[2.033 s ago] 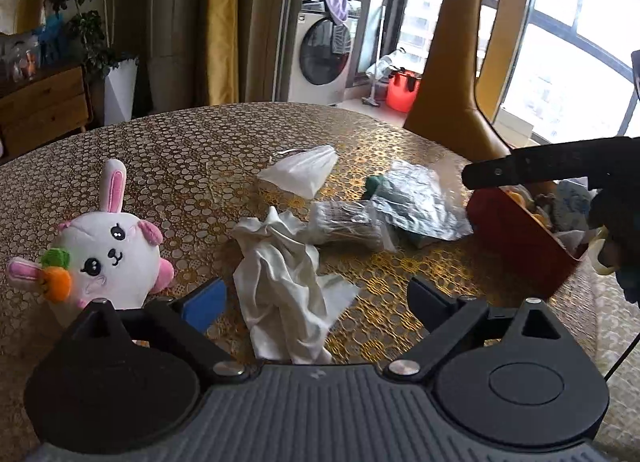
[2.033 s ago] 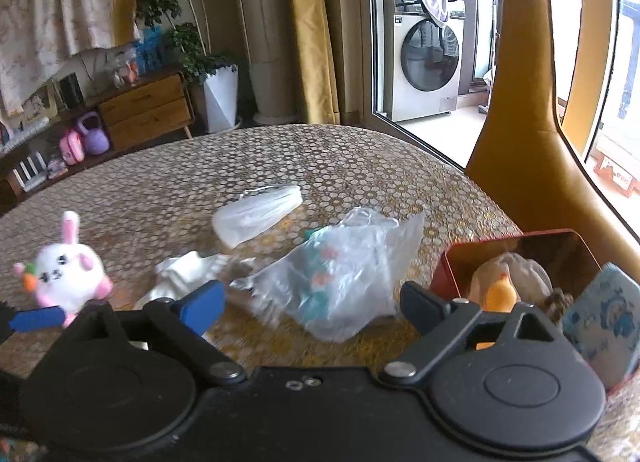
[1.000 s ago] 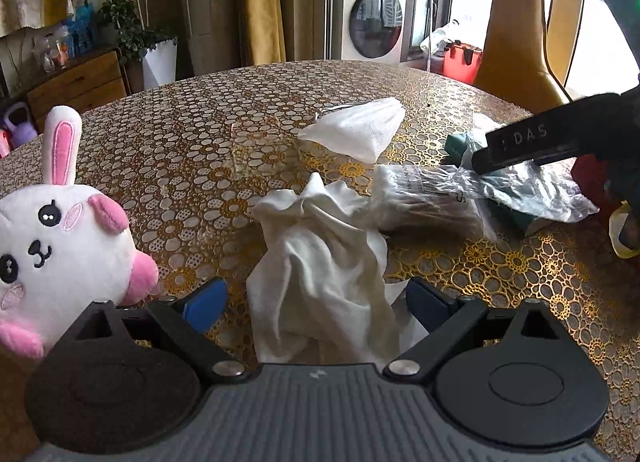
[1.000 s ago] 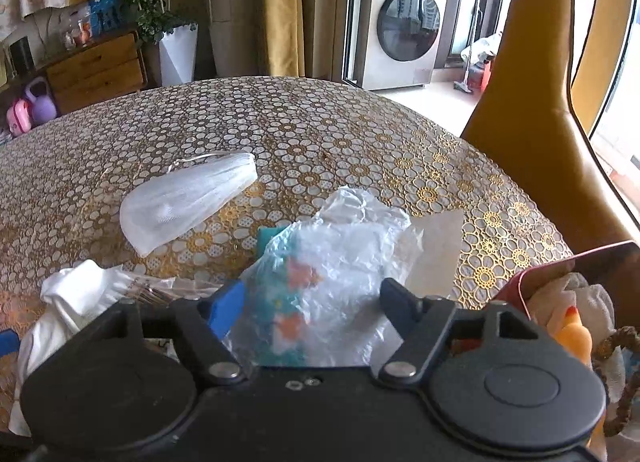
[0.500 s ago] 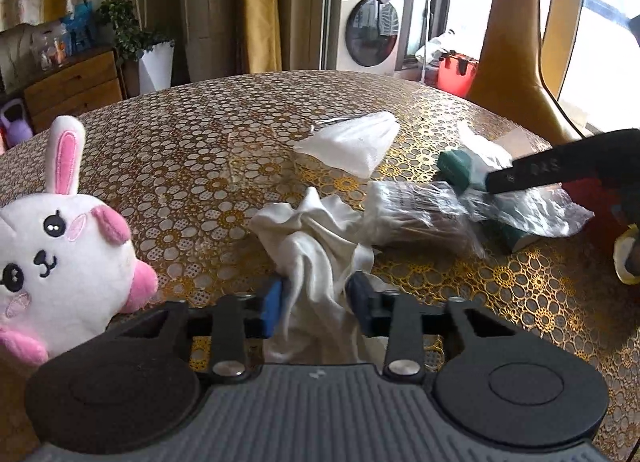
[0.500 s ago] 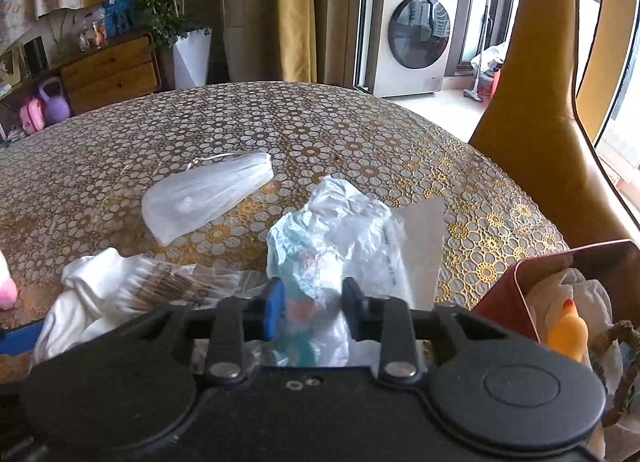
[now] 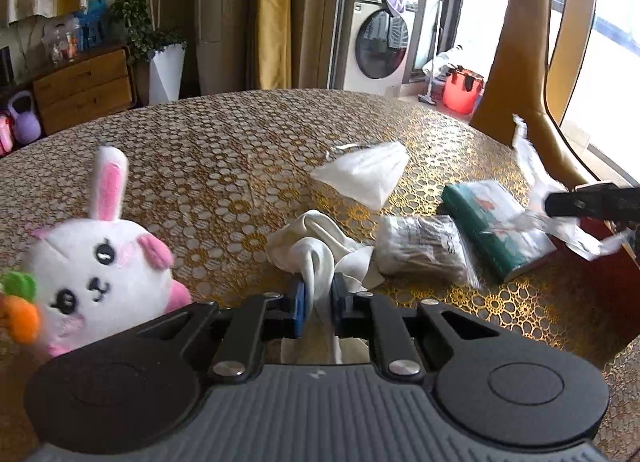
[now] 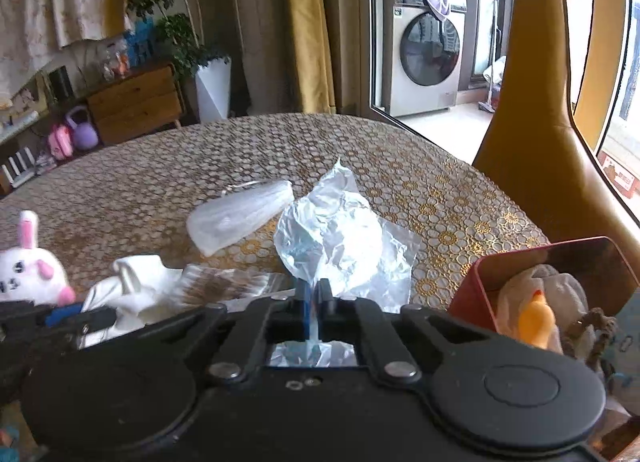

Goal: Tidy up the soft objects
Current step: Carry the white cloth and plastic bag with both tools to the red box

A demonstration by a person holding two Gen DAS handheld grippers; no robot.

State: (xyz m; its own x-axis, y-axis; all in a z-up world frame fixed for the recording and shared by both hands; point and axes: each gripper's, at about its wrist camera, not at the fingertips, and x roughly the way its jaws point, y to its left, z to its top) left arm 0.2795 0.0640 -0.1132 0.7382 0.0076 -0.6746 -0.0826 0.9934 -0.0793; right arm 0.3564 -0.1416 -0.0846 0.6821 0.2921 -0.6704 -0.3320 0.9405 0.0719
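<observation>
A crumpled white cloth [image 7: 308,246] lies on the gold-patterned table [image 7: 200,150]. My left gripper [image 7: 318,294] has a fold of it between its blue pads, and its jaws are closing on the fold. My right gripper [image 8: 314,294] is shut on a clear plastic bag [image 8: 332,238], which stands up off the table. In the left wrist view that bag [image 7: 560,218] is stretched over a green packet [image 7: 492,218]. A white bunny plush [image 7: 92,262] sits at the left.
A white mesh pouch [image 7: 364,178] lies further back, and a bagged brown item [image 7: 420,250] lies beside the cloth. At the right a red box [image 8: 552,262] holds soft toys, among them a yellow duck [image 8: 536,322]. A tan chair [image 8: 528,122] stands behind the table.
Both grippers went from open to shut, the left on the white cloth, the right on the plastic bag. Both have risen a little, and the bag is pulled up and to the right.
</observation>
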